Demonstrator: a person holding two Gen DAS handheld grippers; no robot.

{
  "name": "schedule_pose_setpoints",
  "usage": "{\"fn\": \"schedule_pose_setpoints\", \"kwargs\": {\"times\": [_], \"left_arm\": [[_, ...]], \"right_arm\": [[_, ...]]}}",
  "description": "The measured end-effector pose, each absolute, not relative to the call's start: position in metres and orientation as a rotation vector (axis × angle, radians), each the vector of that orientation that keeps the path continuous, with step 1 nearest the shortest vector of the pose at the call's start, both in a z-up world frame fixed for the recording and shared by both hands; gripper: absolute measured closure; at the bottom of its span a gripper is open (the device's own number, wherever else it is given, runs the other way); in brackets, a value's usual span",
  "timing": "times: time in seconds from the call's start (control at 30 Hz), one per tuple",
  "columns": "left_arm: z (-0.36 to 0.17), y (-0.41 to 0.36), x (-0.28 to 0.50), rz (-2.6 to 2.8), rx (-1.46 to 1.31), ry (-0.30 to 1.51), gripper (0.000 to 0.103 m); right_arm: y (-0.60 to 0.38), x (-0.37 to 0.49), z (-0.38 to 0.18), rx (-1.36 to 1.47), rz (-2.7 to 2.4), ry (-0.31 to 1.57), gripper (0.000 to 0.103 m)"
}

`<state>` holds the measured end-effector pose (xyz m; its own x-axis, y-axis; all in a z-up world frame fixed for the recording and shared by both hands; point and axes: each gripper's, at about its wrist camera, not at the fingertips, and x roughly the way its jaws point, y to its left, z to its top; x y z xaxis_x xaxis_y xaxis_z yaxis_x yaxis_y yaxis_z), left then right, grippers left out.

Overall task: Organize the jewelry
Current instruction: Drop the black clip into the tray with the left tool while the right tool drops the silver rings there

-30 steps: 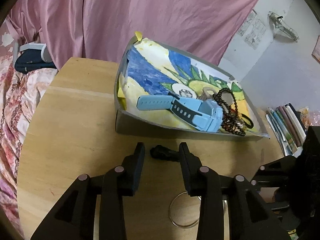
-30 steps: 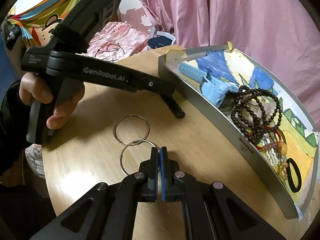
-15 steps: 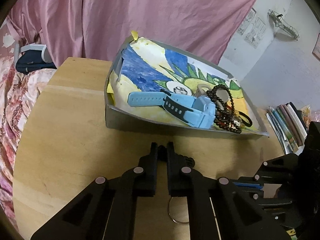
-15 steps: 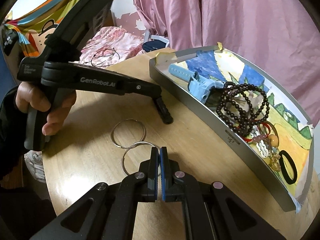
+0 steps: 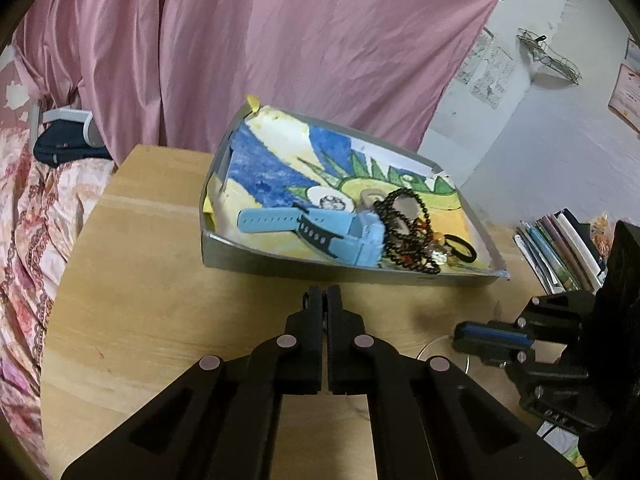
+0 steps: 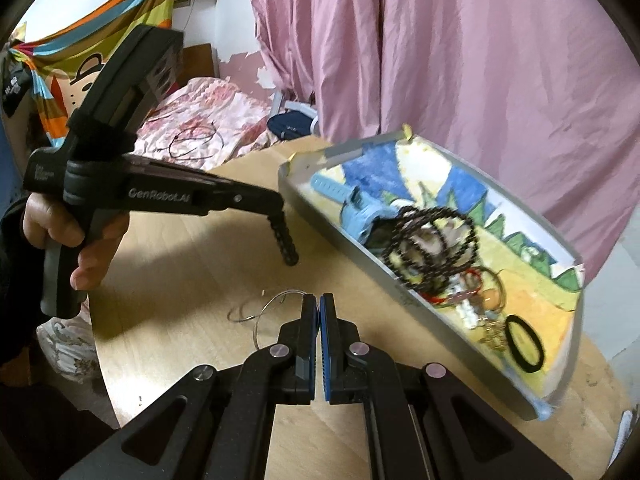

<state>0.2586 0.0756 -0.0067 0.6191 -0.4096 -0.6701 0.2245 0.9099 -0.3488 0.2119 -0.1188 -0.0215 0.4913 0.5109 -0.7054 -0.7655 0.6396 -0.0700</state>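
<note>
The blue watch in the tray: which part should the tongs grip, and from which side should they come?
Best grip the free strap end of the blue watch, coming from above at the tray's left end. That strap lies flat and clear, while the watch body touches the black beads, and the front wall blocks a low approach.

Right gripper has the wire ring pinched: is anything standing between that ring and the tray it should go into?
Only the tray's near grey wall, which the wire ring must be lifted over; the bare table between them holds nothing. The right gripper is shut on the ring. The left gripper sits off to the side, not in the path.
</note>
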Motion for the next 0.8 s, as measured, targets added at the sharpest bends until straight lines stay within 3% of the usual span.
{"fn": "schedule_pose_setpoints", "kwargs": {"times": [0.47,0.8], "left_arm": [[0.044,0.067,0.274,-0.337,-0.226,0.668,0.103],[0.016,0.057,0.332,-0.255,-0.254,0.687,0.103]], "right_arm": [[-0.160,0.235,0.046,-0.341,0.636,0.510,0.100],[-0.184,0.302,0.031,-0.230,0.478,0.529,0.101]]}}
